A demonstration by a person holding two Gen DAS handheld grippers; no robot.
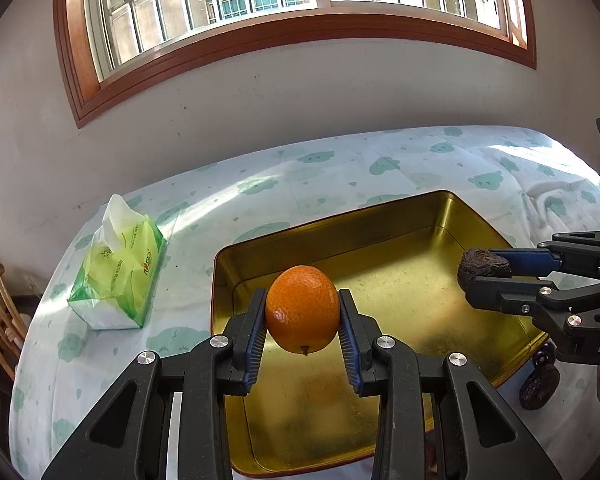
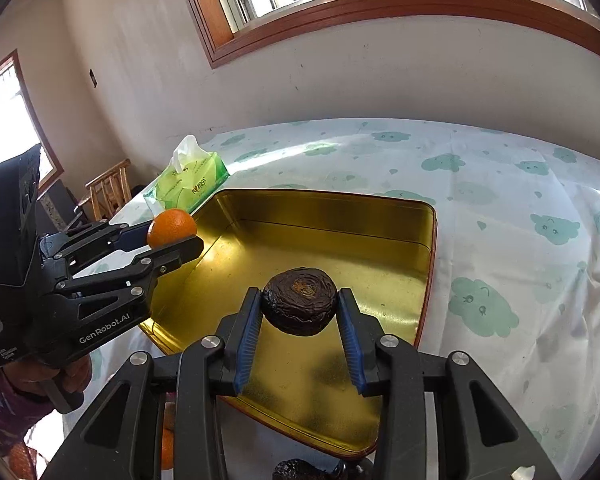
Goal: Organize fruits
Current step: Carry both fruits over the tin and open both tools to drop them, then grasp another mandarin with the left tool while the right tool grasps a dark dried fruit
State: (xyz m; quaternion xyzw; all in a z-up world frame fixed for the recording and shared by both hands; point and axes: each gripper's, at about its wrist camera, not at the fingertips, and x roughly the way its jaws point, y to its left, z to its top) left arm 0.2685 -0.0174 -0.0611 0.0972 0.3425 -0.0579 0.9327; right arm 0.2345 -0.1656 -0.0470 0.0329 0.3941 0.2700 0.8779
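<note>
My left gripper [image 1: 302, 314] is shut on an orange [image 1: 302, 312] and holds it above the near left part of a gold metal tin [image 1: 380, 232]. It also shows in the right wrist view [image 2: 176, 236], with the orange [image 2: 171, 226] over the tin's left rim. My right gripper [image 2: 299, 308] is shut on a dark wrinkled fruit [image 2: 299, 306] and holds it above the tin [image 2: 340, 216]. In the left wrist view the right gripper [image 1: 482, 274] holds the dark fruit [image 1: 482, 268] over the tin's right side. The tin's floor is bare.
The tin sits on a white tablecloth with green clouds [image 1: 340, 172]. A green tissue pack [image 1: 118, 276] lies left of the tin. Another dark fruit [image 1: 539, 386] lies by the tin's near right corner. More oranges [image 2: 167, 446] lie near the table's front edge. A wooden chair [image 2: 108, 188] stands at left.
</note>
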